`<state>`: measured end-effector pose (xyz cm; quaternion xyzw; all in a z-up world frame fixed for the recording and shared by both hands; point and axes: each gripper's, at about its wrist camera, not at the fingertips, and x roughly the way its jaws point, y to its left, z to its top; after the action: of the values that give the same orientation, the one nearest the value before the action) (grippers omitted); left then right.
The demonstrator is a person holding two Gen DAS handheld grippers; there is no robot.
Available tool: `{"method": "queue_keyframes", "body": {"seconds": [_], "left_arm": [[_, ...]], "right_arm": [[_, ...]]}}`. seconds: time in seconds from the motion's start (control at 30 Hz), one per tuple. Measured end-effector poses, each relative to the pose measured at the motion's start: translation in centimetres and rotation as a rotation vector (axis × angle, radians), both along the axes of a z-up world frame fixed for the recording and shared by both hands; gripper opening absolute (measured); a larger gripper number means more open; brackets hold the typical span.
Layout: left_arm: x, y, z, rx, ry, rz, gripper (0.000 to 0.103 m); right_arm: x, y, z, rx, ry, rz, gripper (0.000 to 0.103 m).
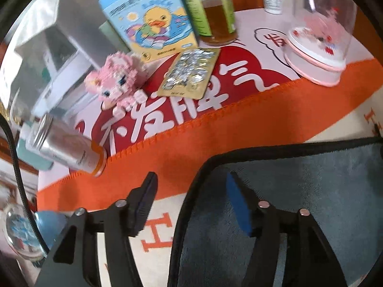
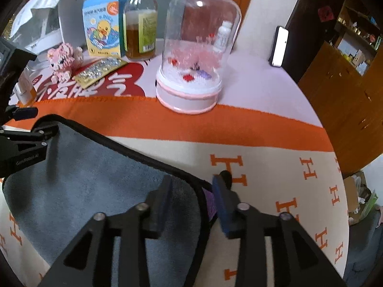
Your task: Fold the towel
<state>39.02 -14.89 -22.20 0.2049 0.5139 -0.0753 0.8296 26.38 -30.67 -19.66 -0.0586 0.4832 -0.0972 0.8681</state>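
Observation:
A grey-blue towel with a black hem lies flat on the orange and cream blanket; it also shows in the right wrist view. My left gripper is open, its jaws straddling the towel's far left corner, one finger on each side of the hem. My right gripper is open and straddles the towel's far right corner, where a purple tag shows between the fingers. The left gripper appears at the left edge of the right wrist view.
Beyond the towel stand a lying pill bottle, a pink brick figure, a blister pack, a duck box, a bottle of amber liquid and a clear dome. A phone stands at the right.

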Motion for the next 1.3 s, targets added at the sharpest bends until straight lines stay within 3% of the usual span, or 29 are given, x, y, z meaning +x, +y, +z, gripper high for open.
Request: {"method": "queue_keyframes", "body": {"seconds": [0.1, 0.33, 0.6, 0.8, 1.0, 1.3], "left_arm": [[-0.3, 0.5, 0.2, -0.009, -0.004, 0.017, 0.069], [-2.3, 1.4, 1.3, -0.029, -0.016, 0.040, 0.081], [-5.7, 3.4, 3.5, -0.084, -0.022, 0.101, 0.081], [-10.2, 5.6, 5.7, -0.127, -0.041, 0.146, 0.081], [-15.4, 7.9, 7.7, -0.203, -0.050, 0.177, 0.082], [-22.3, 12.0, 11.1, -0.256, -0.100, 0.212, 0.082]], "right_arm": [[-0.2, 0.5, 0.5, -0.013, -0.016, 0.001, 0.048], [-0.6, 1.8, 0.3, 0.009, 0.000, 0.004, 0.048], [-2.5, 3.6, 1.0, 0.074, 0.005, 0.007, 0.048], [-5.0, 4.7, 2.2, 0.098, -0.002, -0.006, 0.053], [-8.0, 6.3, 3.6, 0.133, -0.005, -0.002, 0.053], [-12.9, 8.8, 6.5, 0.202, -0.037, -0.008, 0.053]]}}
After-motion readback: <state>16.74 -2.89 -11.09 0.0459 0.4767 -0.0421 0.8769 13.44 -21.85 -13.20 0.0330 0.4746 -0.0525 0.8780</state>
